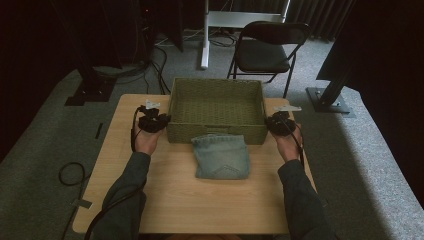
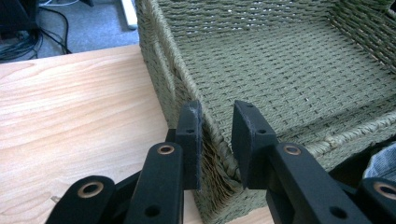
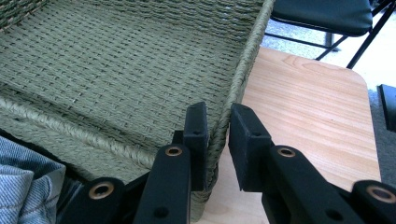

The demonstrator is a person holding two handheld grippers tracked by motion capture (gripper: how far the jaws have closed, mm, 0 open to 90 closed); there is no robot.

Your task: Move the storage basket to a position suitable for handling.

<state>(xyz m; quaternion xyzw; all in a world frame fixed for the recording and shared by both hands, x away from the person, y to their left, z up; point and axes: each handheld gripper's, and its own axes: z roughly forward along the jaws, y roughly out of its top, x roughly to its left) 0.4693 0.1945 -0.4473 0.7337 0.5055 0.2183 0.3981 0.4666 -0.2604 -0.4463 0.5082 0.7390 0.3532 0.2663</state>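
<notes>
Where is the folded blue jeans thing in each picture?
High view: the folded jeans lie on the table at the middle, right in front of the basket's near wall.
Left gripper view: a blue denim scrap at the right edge, past the basket's corner.
Right gripper view: denim in the bottom left corner.
Shared landmark: the green woven basket.

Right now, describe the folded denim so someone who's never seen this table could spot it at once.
Find the light wooden table, then the green woven basket at its far side. The folded denim lies just in front of the basket's near wall, touching it. It is the one soft, faded-blue thing there, between the two hands.
</notes>
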